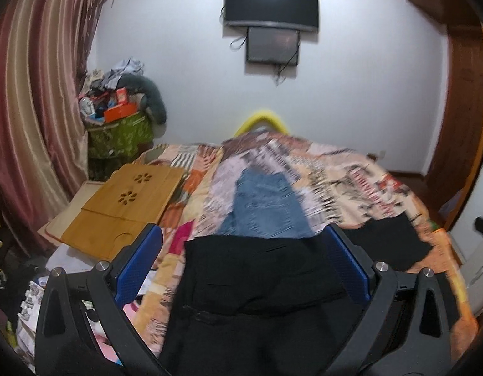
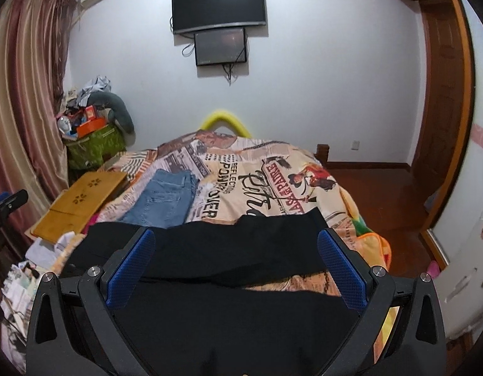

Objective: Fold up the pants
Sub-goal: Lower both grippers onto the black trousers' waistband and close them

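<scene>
Black pants (image 1: 257, 279) lie spread across the near part of the bed, over a patterned bedspread (image 1: 335, 175). They also show in the right wrist view (image 2: 228, 250), with a fold of bedspread showing between two dark layers. My left gripper (image 1: 241, 250) is open above the pants, blue pads wide apart, holding nothing. My right gripper (image 2: 236, 250) is open above the pants too, empty. Folded blue jeans (image 1: 263, 206) lie further up the bed, also seen in the right wrist view (image 2: 163, 197).
A wooden lap tray (image 1: 125, 206) lies at the bed's left edge. A green basket piled with clutter (image 1: 119, 125) stands by the striped curtain (image 1: 31, 94). Two screens (image 1: 271, 22) hang on the far wall. A wooden door (image 2: 441, 125) is at right. Papers (image 2: 19, 282) lie left of the bed.
</scene>
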The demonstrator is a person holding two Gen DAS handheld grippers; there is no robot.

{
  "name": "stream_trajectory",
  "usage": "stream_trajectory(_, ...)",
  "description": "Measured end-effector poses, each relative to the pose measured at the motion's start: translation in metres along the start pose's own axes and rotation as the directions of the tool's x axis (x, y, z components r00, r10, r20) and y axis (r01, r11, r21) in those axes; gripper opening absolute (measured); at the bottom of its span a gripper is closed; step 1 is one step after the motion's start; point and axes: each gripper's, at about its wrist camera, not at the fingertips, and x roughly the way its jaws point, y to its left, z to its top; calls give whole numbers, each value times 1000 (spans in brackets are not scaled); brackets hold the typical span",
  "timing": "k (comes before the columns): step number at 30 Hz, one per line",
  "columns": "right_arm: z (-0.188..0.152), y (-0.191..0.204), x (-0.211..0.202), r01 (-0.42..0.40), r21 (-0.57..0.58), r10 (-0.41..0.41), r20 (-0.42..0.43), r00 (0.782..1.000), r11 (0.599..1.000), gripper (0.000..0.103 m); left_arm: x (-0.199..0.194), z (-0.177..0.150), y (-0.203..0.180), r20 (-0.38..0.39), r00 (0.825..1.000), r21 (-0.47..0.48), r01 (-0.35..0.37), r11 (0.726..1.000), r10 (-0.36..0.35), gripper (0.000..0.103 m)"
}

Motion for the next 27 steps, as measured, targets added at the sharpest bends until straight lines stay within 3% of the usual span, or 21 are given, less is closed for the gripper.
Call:
stream_trajectory(6, 3, -19, 45, 4, -40, -7, -80, 997, 999, 103, 68, 1, 29, -89, 994, 6, -60, 998, 60, 103)
stream_trajectory(9, 9, -26, 72, -11, -46, 4, -141, 990, 999, 103, 96, 2, 45, -127, 991, -20, -53, 998, 50, 101)
stream_trajectory(13, 13, -25, 105, -40, -77, 25, -185, 982, 996, 103, 129, 4, 59, -187, 980, -21, -67, 998, 62, 91)
stream_trajectory(17, 19, -21, 139, -92, -110, 66, -223, 973, 990, 97, 163, 1, 70, -252, 967, -23, -53, 998, 46, 90)
stream_trajectory(21, 24, -9, 175, -154, -157, 109, -262, 959, 976, 97, 204, -9, 75, -332, 941, -8, -71, 997, 65, 87)
stream_trajectory(27, 23, 16, 225, -269, -226, 180, -350, 919, 936, 92, 259, -35, 77, -468, 883, -35, -42, 999, 21, 75)
